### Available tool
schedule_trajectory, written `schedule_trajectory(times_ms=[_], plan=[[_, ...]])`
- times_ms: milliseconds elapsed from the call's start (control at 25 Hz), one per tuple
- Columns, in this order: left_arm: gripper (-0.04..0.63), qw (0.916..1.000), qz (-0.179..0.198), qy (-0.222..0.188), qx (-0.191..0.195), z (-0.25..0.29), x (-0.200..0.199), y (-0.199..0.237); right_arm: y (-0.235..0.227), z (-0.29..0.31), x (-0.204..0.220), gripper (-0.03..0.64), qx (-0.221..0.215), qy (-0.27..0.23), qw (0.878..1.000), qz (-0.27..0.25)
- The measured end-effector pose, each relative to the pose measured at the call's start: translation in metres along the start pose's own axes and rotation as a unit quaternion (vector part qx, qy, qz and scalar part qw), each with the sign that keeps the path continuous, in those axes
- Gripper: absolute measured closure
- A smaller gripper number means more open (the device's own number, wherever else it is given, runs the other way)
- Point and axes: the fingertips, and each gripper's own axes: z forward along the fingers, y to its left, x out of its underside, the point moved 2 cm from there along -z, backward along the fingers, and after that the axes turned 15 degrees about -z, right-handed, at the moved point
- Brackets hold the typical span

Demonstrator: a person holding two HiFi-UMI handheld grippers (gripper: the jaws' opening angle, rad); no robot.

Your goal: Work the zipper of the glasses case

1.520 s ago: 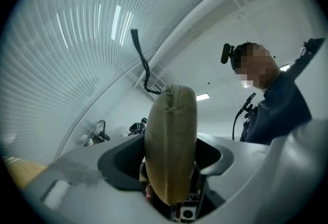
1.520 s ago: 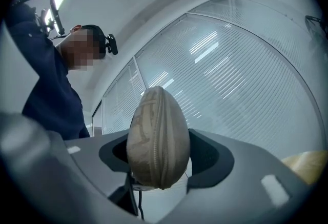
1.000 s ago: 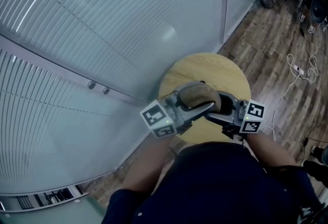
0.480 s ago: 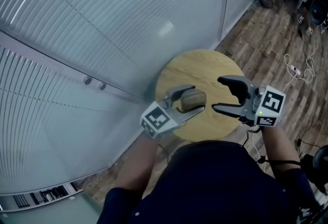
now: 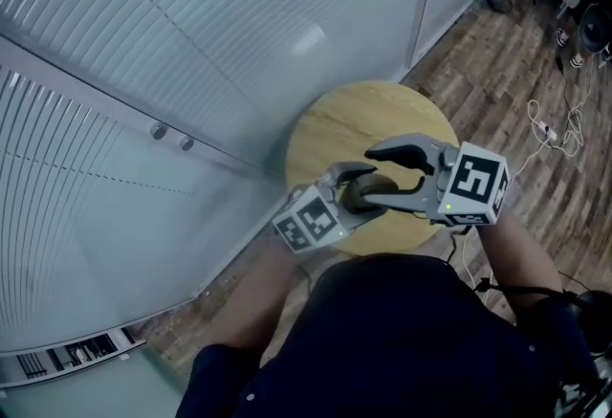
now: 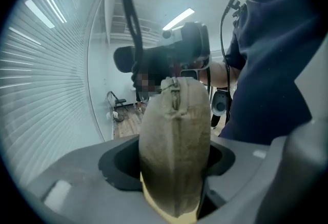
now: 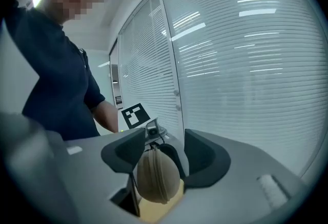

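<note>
In the head view we see a round wooden table (image 5: 363,120) beside a glass wall with blinds (image 5: 191,43). The glasses case (image 5: 367,185) lies at the table's near edge. The left gripper (image 5: 352,188) reaches in from the left and has the case between its jaws. The right gripper (image 5: 381,179) comes in from the right, its two jaws standing above and below the case in this view.

In the left gripper view we look straight along the left gripper (image 6: 171,161). Its jaws are clamped on the brown fabric case (image 6: 177,130), one pad pressing each flank. The zipper seam (image 6: 176,102) runs up the middle of the case towards the end that faces the right gripper (image 6: 169,56). A strip of the table (image 6: 154,202) shows under the case.

In the right gripper view the right gripper (image 7: 165,156) has just been closing its jaws, yet they stand apart. The rounded end of the case (image 7: 156,177) sits between them, with a gap on its right side, so we see no grip. The left gripper's marker cube (image 7: 134,115) shows just beyond.
</note>
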Motion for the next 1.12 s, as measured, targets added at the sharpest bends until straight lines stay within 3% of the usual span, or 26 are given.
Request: schedule_trajectory(times_ms=[280,520,680,880,1120], plan=[[0.296,0.9974,0.04,0.059,-0.011,0.012,0.027,-0.005,0.012,0.032,0.019,0.436,-0.061,0.056,0.997,0.012],[0.296,0.9937,0.068,0.088,-0.015,0.003,0.013,-0.011,0.014,0.029,0.011,0.584,-0.079,0.051,0.995,0.026],[0.296,0.9951,0.05,0.084,-0.013,0.0,0.018,-0.005,0.009,0.029,0.01,0.598,-0.069,0.015,0.997,0.041],[0.295,0.9987,-0.01,0.05,0.009,-0.004,-0.002,-0.012,0.0,0.003,-0.009,0.598,-0.047,-0.051,0.995,0.066],[0.298,0.999,-0.043,0.012,0.006,-0.003,0.004,0.0,-0.004,-0.005,0.0,0.607,-0.016,-0.099,0.994,0.053]])
